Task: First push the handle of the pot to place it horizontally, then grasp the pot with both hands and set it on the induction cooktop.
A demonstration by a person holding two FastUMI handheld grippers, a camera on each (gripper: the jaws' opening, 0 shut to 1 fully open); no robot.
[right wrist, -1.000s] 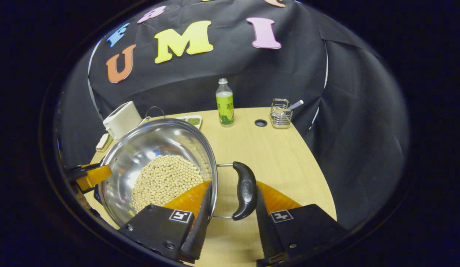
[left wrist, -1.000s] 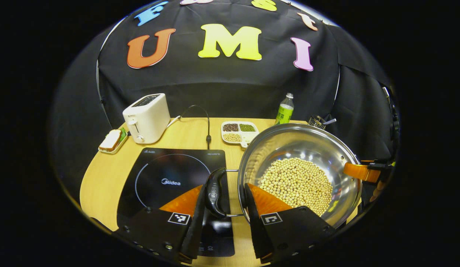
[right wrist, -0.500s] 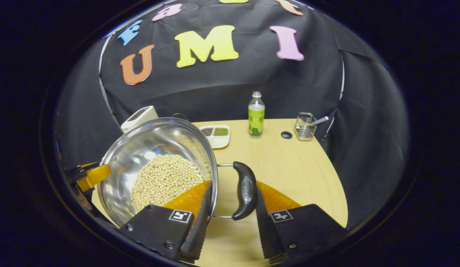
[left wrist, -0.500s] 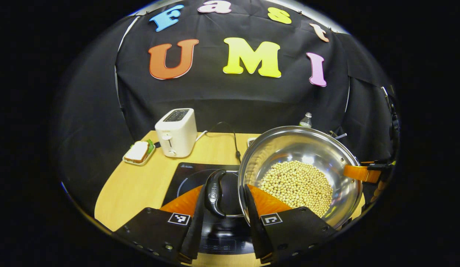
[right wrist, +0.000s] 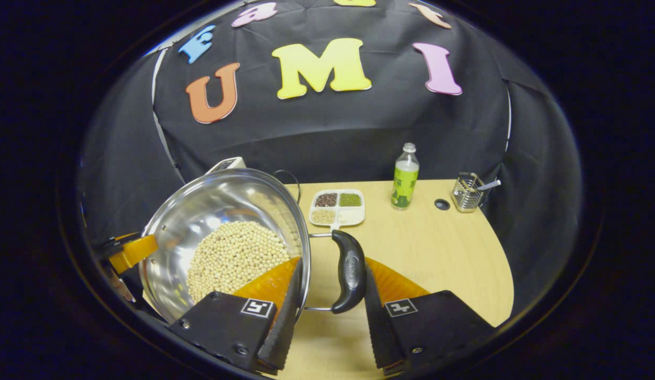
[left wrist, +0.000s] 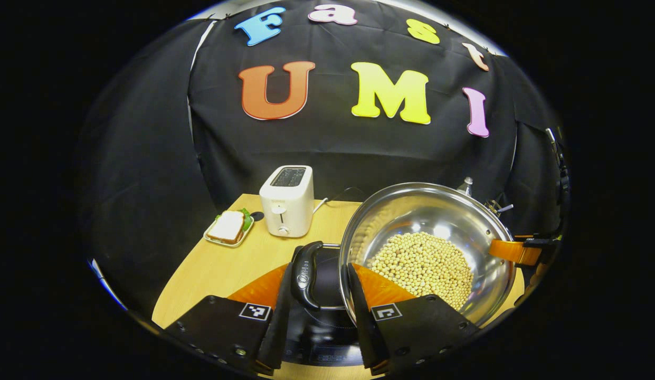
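Left gripper view: the left gripper (left wrist: 316, 316) is at 6 o'clock with its jaws set narrow around the black curved left handle (left wrist: 305, 274) of the round stainless-steel pot (left wrist: 485, 232). One finger lies on the outer side of the handle; the other sits between the handle and the pot wall, against the rim. Whether both fingers press on the handle cannot be told.

The pot, holding a heap of pale yellow soybeans (left wrist: 422, 264), is at 4 o'clock, above the black glass induction cooktop (left wrist: 319, 330), part of which is visible below the handle at 6 o'clock. Contact between pot and cooktop cannot be told.

A white two-slot toaster (left wrist: 287, 201) stands on the light wooden table (left wrist: 216, 269) at 11 o'clock. Just beside it, toward 9 o'clock, is a small tray with a sandwich (left wrist: 228, 228).

Right gripper view: the right gripper (right wrist: 327, 327) is at 6 o'clock, its jaws likewise narrow around the black curved right handle (right wrist: 349, 270); grip pressure cannot be told. The pot occupies 8 o'clock. At 12 o'clock stands a white four-compartment dish of grains (right wrist: 337, 207). Toward 1 o'clock are a green-labelled plastic bottle (right wrist: 405, 179) and a wire utensil basket (right wrist: 468, 192).
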